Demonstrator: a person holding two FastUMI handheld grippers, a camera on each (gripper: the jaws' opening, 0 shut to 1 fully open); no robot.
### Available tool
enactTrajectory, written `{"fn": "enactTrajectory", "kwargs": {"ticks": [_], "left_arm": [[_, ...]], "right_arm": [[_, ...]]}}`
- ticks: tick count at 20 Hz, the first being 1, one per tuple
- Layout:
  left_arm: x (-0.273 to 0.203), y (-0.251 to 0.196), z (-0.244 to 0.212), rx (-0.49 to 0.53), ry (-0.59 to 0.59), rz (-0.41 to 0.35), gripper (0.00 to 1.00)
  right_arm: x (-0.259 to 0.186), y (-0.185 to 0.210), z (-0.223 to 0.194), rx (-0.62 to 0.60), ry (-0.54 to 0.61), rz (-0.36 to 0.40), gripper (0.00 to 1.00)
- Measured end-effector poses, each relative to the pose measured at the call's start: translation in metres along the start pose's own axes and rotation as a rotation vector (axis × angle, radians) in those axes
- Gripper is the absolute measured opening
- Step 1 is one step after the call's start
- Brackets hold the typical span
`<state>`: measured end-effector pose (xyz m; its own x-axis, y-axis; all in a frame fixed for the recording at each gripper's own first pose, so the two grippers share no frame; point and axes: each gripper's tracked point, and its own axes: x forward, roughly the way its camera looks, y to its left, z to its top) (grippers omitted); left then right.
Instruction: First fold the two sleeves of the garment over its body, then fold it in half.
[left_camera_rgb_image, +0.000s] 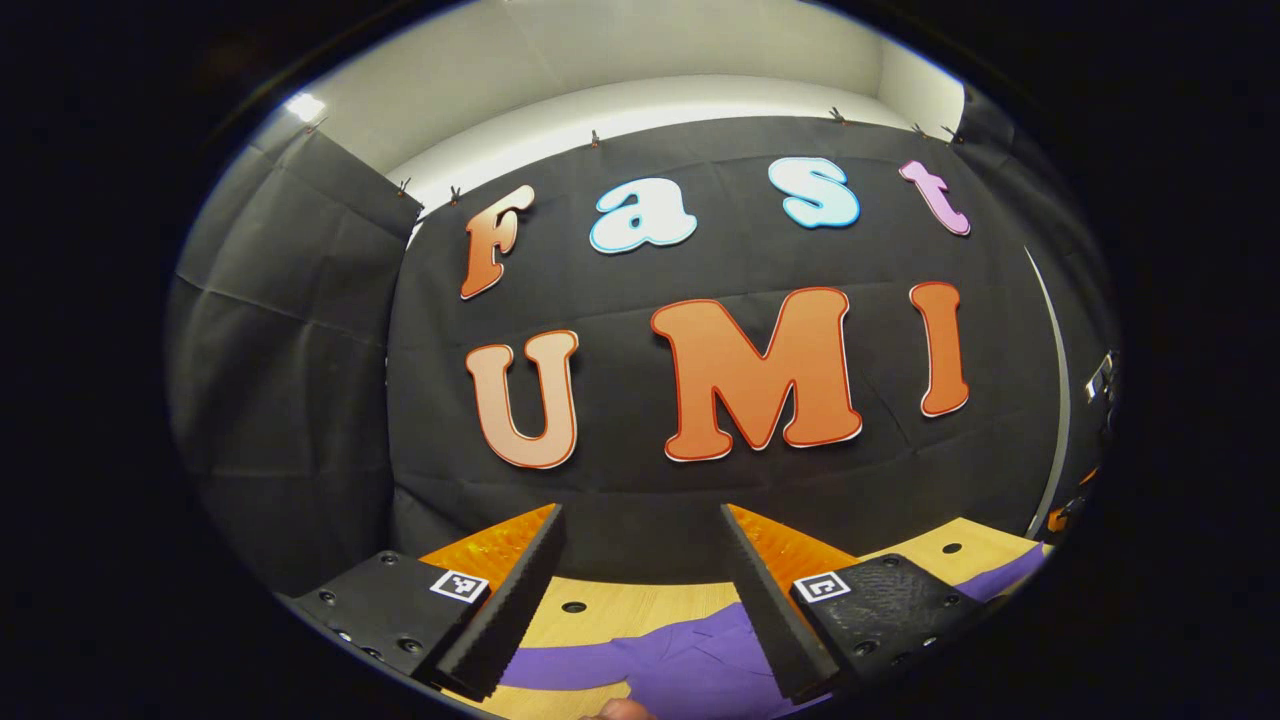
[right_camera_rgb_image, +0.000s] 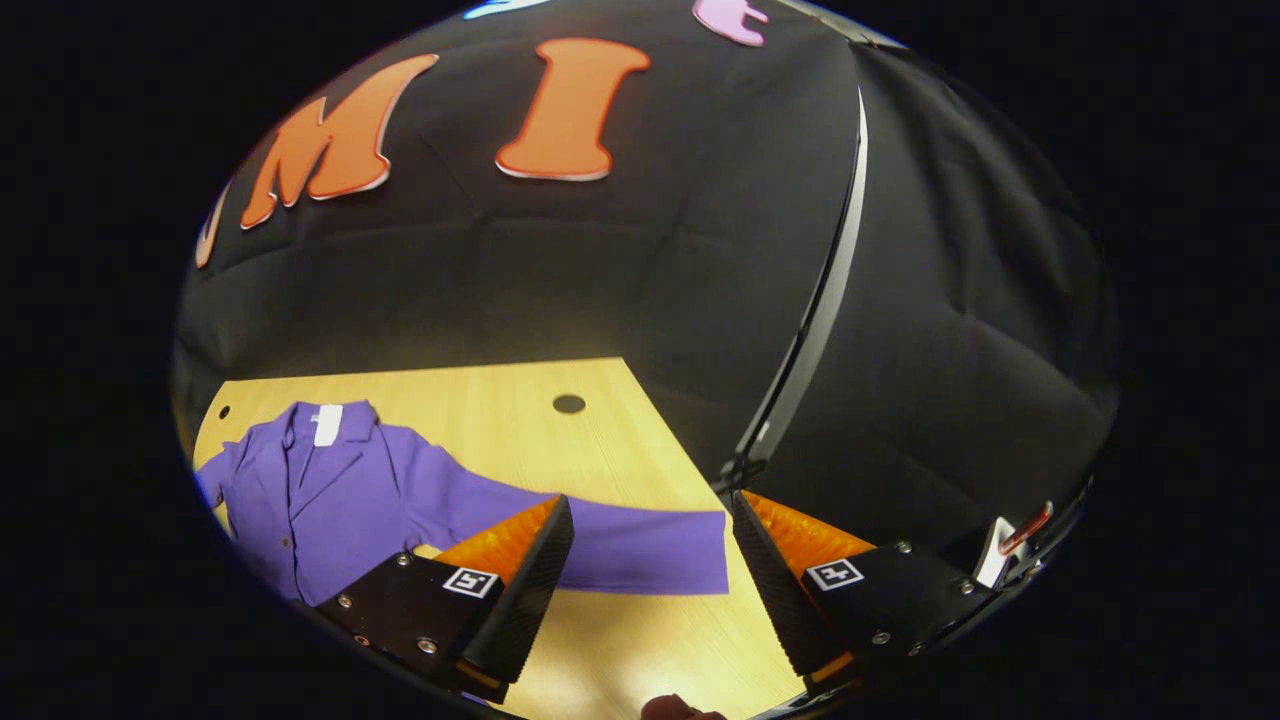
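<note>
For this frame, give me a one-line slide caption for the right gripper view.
Open right tongs hover above the outstretched sleeve of a purple shirt lying unfolded on the wooden table.

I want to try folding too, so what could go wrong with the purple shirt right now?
The sleeve stretches out flat toward the table's edge; the open right gripper hovers above its cuff, and a shallow pinch might let the cloth slip loose mid-fold. The left gripper is open above the shirt too, and might pinch two layers and drag the whole shirt.
</note>
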<state>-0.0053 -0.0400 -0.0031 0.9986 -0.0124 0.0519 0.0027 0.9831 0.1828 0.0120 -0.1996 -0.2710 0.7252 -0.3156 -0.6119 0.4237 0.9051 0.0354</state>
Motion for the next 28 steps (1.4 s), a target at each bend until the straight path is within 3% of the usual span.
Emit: {"fn": "enactTrajectory", "kwargs": {"ticks": [7, 14, 15, 22, 27, 28], "left_arm": [[-0.015, -0.030, -0.015, 0.045, 0.061, -0.005, 0.94], [-0.017, -0.052, -0.036, 0.085, 0.133, -0.037, 0.98], [-0.016, -0.054, -0.038, 0.093, 0.141, -0.044, 0.94], [-0.013, -0.064, -0.058, 0.119, 0.203, -0.068, 0.96], [-0.008, -0.058, -0.065, 0.123, 0.233, -0.052, 0.96], [-0.007, -0.057, -0.067, 0.122, 0.238, -0.048, 0.96]], "right_arm": [[0.059, -0.042, -0.055, 0.126, 0.302, 0.041, 0.96], [0.099, -0.040, -0.105, 0.212, 0.591, 0.126, 0.96], [0.099, -0.039, -0.108, 0.208, 0.630, 0.136, 0.96], [0.123, -0.038, -0.122, 0.208, 0.745, 0.169, 0.94], [0.132, -0.040, -0.137, 0.172, 0.795, 0.136, 0.89], [0.133, -0.039, -0.139, 0.165, 0.804, 0.131, 0.75]]}}
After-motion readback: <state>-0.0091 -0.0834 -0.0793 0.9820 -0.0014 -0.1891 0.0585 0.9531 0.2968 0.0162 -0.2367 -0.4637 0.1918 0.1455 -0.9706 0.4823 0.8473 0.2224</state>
